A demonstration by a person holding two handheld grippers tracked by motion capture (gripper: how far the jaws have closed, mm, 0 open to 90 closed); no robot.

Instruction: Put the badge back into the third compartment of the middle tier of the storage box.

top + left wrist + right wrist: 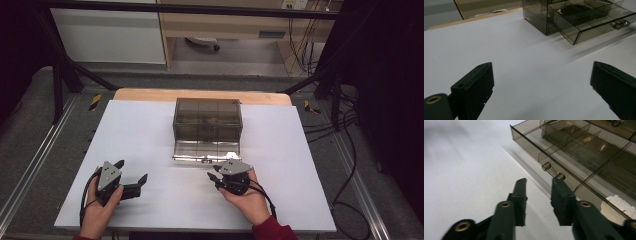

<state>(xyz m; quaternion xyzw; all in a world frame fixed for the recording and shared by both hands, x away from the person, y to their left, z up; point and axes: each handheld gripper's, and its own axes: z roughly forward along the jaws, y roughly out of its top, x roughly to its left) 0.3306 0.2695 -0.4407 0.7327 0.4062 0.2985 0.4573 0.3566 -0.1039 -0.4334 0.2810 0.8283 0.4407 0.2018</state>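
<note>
A smoky clear drawer box (207, 119) stands at the middle back of the white table top (150, 130). Its bottom drawer (206, 150) is pulled out towards me, showing divided compartments (574, 147). The drawer's small clear handle (553, 172) sits just ahead of my right gripper (539, 180), close to the tip of the jaw on the right in its own view. The jaws stand a narrow gap apart with nothing between them. My left gripper (132, 170) rests at the front left, jaws wide open over bare table (541, 66), far from the box (574, 20).
A white crumpled lump (621, 203) lies in a front compartment of the drawer. A wooden strip (200, 95) edges the table's far side. Black frame posts (57, 85) and cables (345, 125) flank the table.
</note>
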